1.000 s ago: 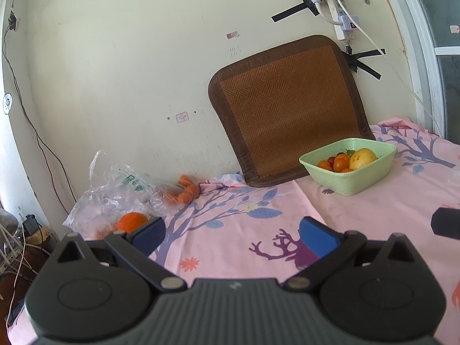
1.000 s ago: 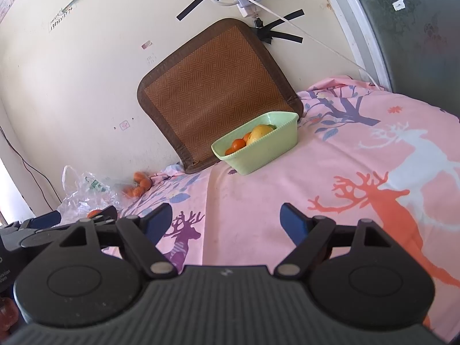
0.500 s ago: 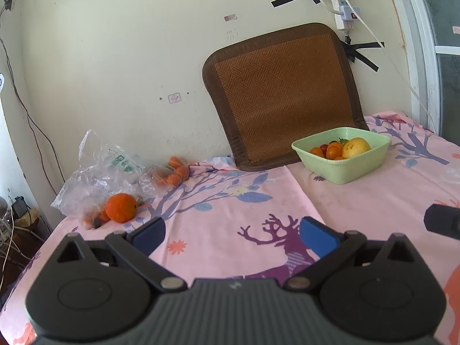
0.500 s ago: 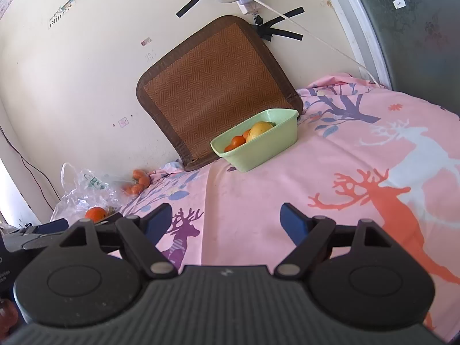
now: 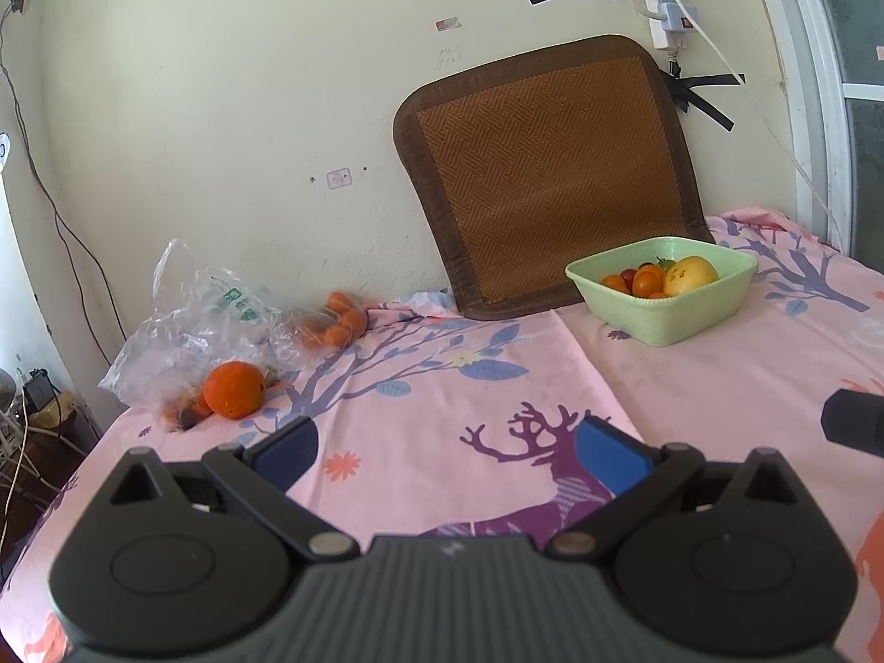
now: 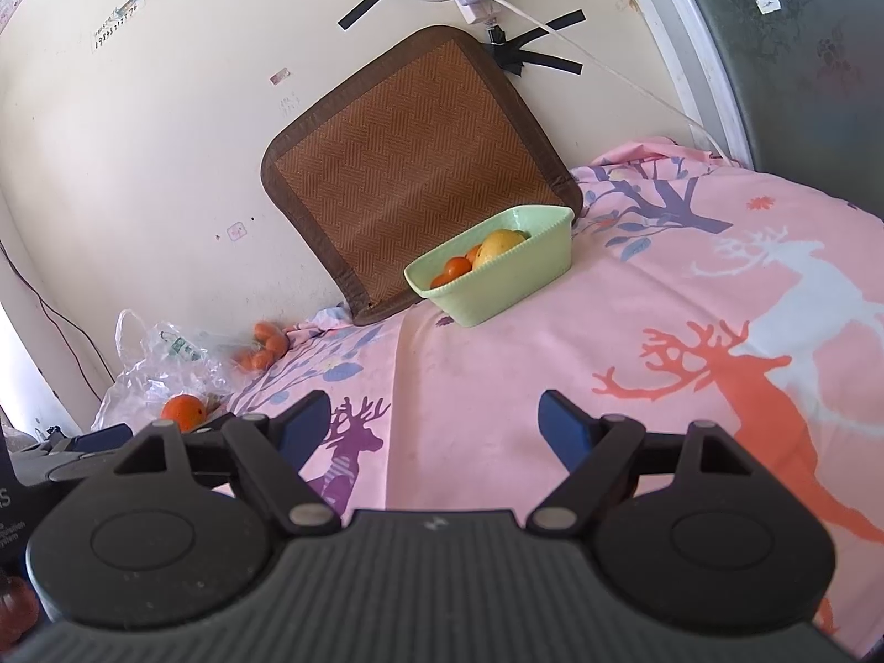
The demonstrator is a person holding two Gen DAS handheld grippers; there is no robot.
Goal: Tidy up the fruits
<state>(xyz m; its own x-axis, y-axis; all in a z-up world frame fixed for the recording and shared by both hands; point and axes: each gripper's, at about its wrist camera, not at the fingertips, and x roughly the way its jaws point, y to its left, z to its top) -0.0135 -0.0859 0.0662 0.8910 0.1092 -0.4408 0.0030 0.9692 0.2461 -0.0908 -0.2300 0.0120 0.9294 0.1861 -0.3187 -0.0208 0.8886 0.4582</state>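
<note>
Both of my tools hang over the pink deer-print surface (image 5: 690, 375) with their jaws spread wide and nothing between them: the left tool (image 5: 447, 453) faces the loose fruit, the right tool (image 6: 436, 425) faces the bowl.

By my reading the sorting is partly done. One green bowl (image 5: 679, 320), standing near the woven mat (image 5: 552, 177) that leans on the wall, already holds one large yellow fruit (image 5: 690, 276) and several small orange and red ones; I make out about five, though they overlap too much to be sure.

Left to move: one big orange (image 5: 233, 389) lying at the mouth of one crumpled clear plastic bag (image 5: 193, 326) near the surface's left edge, and a cluster of small oranges (image 5: 340, 323) against the wall just beyond the bag, blurred, perhaps four. Something small and dark sits touching the big orange; I cannot tell what it is.
</note>
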